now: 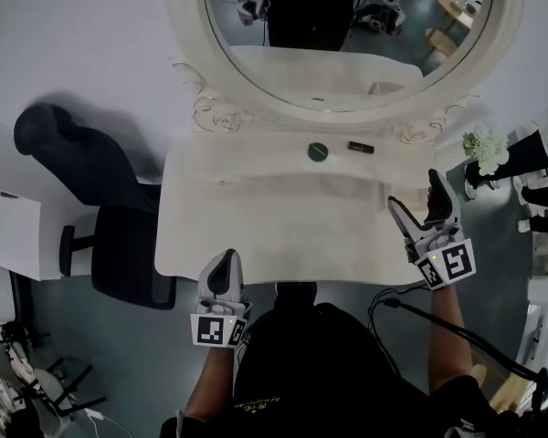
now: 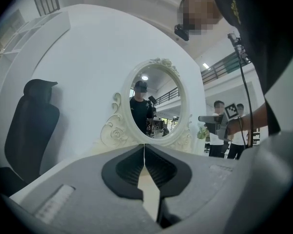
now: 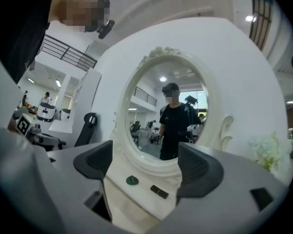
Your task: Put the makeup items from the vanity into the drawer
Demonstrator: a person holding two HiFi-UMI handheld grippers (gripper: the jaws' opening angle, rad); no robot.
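Observation:
Two makeup items lie at the back of the white vanity top (image 1: 256,217), just below the mirror: a small round green piece (image 1: 318,151) (image 3: 132,180) and a dark lipstick tube (image 1: 361,147) (image 3: 159,191). My right gripper (image 1: 418,203) (image 3: 146,167) hovers over the vanity's right side, short of both items, open with nothing between its jaws. My left gripper (image 1: 224,281) (image 2: 144,147) sits at the vanity's front edge on the left, shut and empty, pointing toward the mirror.
An oval mirror (image 1: 347,26) in an ornate white frame stands at the back of the vanity. A black office chair (image 1: 100,217) is to the left. White flowers (image 1: 486,146) stand off the right end. People stand further right.

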